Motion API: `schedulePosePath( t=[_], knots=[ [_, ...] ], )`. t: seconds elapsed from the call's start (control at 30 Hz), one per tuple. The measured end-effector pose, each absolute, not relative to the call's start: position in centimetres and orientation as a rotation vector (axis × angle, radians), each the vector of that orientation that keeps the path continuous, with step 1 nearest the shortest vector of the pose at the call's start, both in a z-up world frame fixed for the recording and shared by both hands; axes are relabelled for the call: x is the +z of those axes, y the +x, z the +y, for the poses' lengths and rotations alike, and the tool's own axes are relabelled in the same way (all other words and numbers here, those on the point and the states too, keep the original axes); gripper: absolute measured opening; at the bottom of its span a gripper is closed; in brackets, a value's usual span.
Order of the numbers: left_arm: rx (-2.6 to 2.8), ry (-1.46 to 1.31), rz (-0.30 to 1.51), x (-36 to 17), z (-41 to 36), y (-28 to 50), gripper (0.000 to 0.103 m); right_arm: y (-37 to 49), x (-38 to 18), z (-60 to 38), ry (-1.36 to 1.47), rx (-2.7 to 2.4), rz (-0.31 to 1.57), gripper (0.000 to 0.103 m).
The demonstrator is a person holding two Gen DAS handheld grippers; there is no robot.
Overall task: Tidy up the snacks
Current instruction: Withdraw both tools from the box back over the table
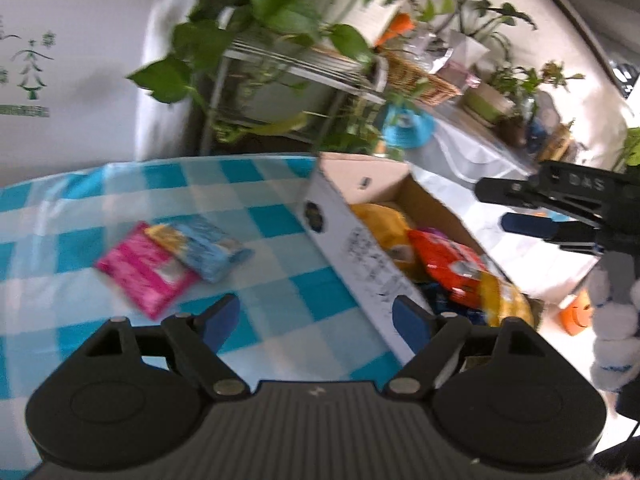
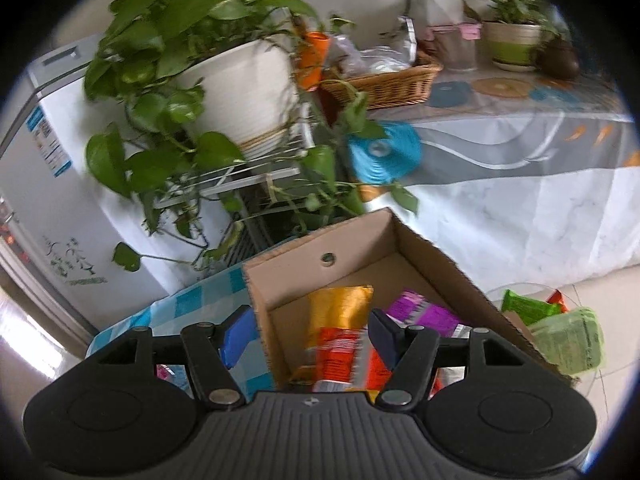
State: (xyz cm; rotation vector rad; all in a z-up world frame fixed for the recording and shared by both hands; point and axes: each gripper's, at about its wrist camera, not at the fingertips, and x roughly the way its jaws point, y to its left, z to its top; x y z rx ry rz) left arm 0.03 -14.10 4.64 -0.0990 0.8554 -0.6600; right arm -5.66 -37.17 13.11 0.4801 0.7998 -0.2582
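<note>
In the open brown cardboard box (image 2: 400, 248) lie orange, yellow and purple foil snack packets (image 2: 340, 344); both grippers, left (image 1: 316, 322) and right (image 2: 306, 334), gape empty.

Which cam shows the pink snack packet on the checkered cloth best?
Left wrist. The pink packet lies in open view on the checkered cloth, beside a light blue packet, though motion-blurred. In the right wrist view only a pink sliver shows behind the gripper's linkage.
</note>
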Motion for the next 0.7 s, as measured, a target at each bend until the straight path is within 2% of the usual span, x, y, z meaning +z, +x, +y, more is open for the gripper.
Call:
schedulePosePath(
  t=[0.33,0.7],
  knots=[
    [-0.504,-0.053,0.884,4.9,-9.8,4.1,0.086,-3.8,13.3,-33.7,0.416,-0.144,0.8,0.07],
    [-0.319,-0.069,0.948,2.8,-6.4,8.8,0.088,-0.9,11.9,-28.9,0.345,0.045,0.847,0.069]
  ],
)
